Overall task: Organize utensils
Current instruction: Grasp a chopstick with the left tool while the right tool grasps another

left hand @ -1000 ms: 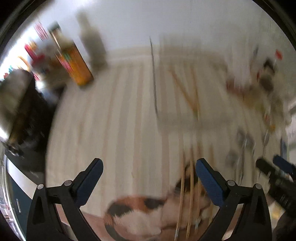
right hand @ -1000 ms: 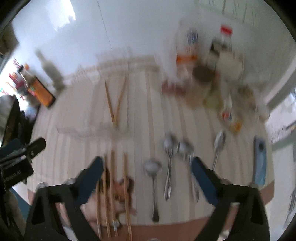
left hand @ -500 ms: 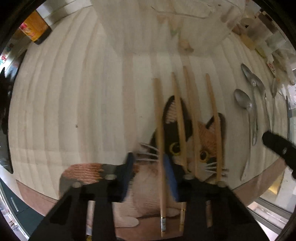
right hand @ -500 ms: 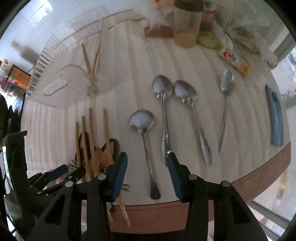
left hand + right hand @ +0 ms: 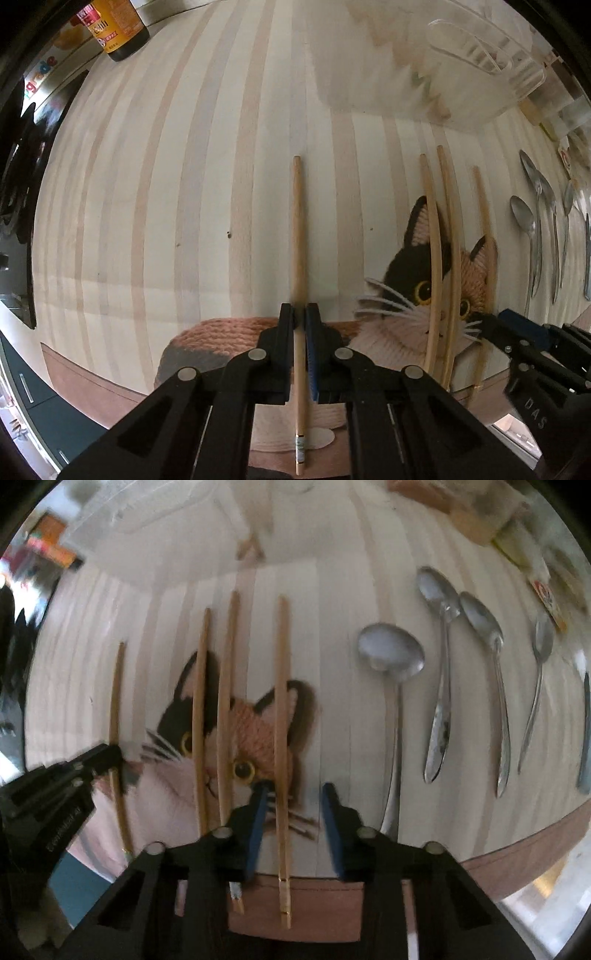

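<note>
Left gripper (image 5: 300, 317) jaws were clamped on the leftmost chopstick (image 5: 296, 236), centre of left wrist frame, over the striped table (image 5: 147, 184). Right gripper (image 5: 293, 801) jaws were apart, straddling the rightmost chopstick (image 5: 282, 709) lying on the cat mat (image 5: 258, 723), lower centre of right wrist frame. Four spoons (image 5: 391, 653) lay at right. Clear tray (image 5: 461, 55) upper right

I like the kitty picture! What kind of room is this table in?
Probably a kitchen or dining spot at home. Wooden chopsticks and metal spoons lie on a striped table with a cat mat, and a sauce bottle stands at the back.
</note>
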A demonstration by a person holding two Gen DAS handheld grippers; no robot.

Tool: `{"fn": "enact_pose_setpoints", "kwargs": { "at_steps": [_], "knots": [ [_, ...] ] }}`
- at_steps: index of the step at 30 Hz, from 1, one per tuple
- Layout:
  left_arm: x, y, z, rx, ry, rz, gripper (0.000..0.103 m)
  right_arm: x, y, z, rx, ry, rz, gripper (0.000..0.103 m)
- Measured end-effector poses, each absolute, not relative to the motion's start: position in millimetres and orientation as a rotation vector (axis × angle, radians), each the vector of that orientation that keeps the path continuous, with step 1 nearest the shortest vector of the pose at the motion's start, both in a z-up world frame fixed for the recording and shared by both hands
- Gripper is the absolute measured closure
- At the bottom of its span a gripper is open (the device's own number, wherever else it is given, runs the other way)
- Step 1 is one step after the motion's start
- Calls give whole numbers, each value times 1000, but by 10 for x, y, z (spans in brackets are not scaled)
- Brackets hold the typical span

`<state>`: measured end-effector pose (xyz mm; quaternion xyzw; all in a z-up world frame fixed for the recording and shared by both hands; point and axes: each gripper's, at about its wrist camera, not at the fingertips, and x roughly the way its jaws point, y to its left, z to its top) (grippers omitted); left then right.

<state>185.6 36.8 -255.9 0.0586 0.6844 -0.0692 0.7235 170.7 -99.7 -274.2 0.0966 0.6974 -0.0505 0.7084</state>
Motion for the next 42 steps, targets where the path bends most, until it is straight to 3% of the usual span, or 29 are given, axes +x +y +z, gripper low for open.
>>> {"fn": "enact_pose_setpoints", "kwargs": {
  "at_steps": [2, 28, 42],
  "knots": [
    [1871, 374, -2565, 123, 1511, -156, 98, 1684, -1008, -2745, 201, 1565, -135, 96],
    [1891, 394, -2613, 142, 1526, -144, 99, 1615, -1100, -2728, 170, 1582, -158, 96],
    [1723, 331, -1794, 116, 1349, -148, 99, 1553, -1316, -2269, 275, 1472, -136, 96]
  ]
}}
